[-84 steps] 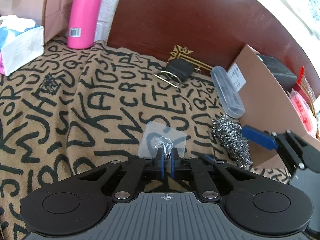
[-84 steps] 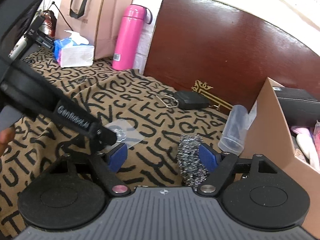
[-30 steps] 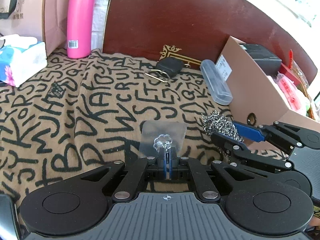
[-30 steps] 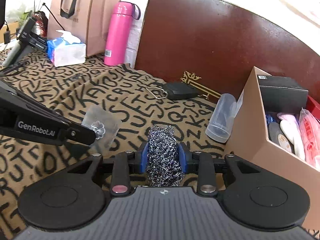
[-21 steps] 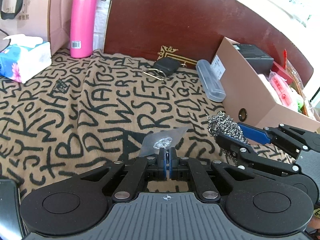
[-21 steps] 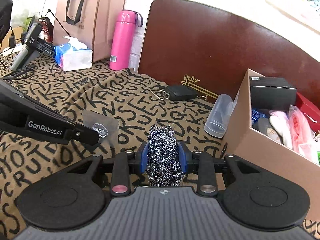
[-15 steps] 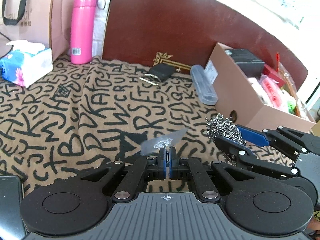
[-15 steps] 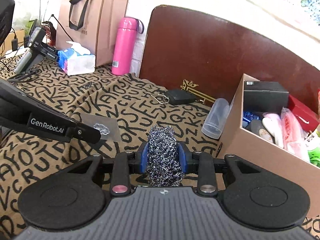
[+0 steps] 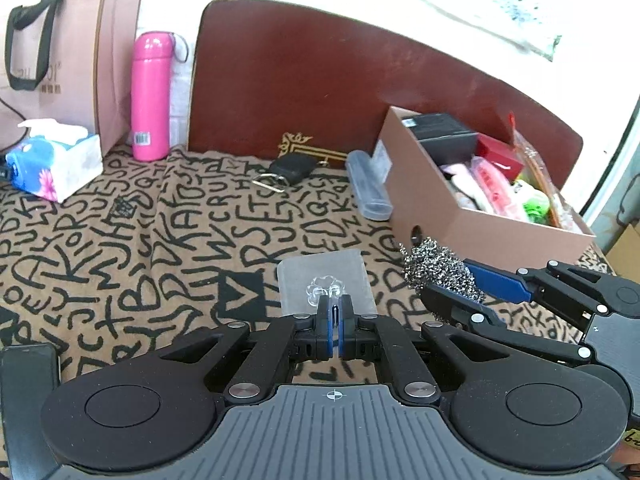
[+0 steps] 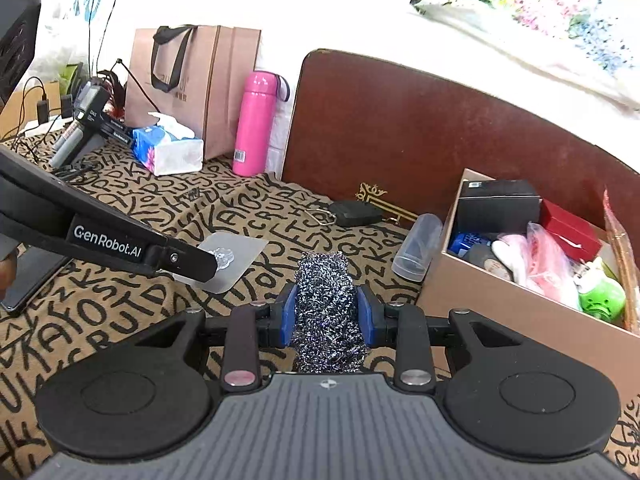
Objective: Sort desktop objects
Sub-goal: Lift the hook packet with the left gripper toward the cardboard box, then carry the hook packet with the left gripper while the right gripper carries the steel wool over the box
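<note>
Gripping clear hook [image 9: 326,290] flat-sheet-forward, left gripper [image 9: 333,312]; right gripper [image 10: 328,310] clamping upright steel scourer [image 10: 326,304].

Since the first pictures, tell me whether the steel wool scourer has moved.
Yes. The steel wool scourer, which lay on the lettered cloth earlier, is now pinched in the right gripper, lifted off it and carried nearer the cardboard box.

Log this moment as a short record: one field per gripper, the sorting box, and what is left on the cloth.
left gripper: shut on the clear adhesive hook, held off the cloth
right gripper: shut on the steel wool scourer
cardboard box: open, already holding several items
left on the cloth: black key fob, clear plastic case beside the box
cloth's far edge: pink bottle, tissue pack, paper bag
</note>
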A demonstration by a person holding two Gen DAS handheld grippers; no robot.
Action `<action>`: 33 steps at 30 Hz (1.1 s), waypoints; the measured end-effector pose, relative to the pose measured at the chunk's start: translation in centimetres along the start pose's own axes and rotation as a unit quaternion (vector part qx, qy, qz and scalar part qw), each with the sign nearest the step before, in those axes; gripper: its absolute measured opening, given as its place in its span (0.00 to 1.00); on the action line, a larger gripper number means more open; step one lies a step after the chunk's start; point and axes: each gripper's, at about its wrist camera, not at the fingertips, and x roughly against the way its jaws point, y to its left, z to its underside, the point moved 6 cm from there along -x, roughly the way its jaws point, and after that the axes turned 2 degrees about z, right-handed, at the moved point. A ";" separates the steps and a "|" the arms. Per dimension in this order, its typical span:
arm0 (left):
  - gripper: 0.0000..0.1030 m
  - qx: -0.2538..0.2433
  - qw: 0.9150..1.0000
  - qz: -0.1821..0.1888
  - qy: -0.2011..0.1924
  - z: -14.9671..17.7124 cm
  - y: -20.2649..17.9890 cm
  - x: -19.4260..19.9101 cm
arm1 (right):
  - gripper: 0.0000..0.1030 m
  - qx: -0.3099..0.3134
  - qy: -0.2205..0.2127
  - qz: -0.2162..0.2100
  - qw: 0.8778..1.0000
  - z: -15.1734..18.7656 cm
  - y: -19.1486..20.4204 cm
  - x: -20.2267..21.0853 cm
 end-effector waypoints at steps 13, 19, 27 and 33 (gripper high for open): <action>0.00 -0.053 0.997 0.040 -0.037 0.0 -6.3 4.0 | 0.35 -0.022 -0.042 0.027 0.999 0.8 -2.2 6.3; 0.00 -0.077 0.994 0.063 -0.045 -0.4 -9.8 4.3 | 0.35 -0.040 -0.058 0.054 0.996 1.5 -4.5 8.3; 0.00 -0.098 0.989 0.097 -0.049 -1.7 -14.4 3.3 | 0.35 -0.068 -0.081 0.101 0.989 1.8 -8.4 10.4; 0.00 -0.115 0.985 0.113 -0.062 -3.3 -17.1 2.6 | 0.35 -0.077 -0.096 0.128 0.984 1.5 -11.1 11.1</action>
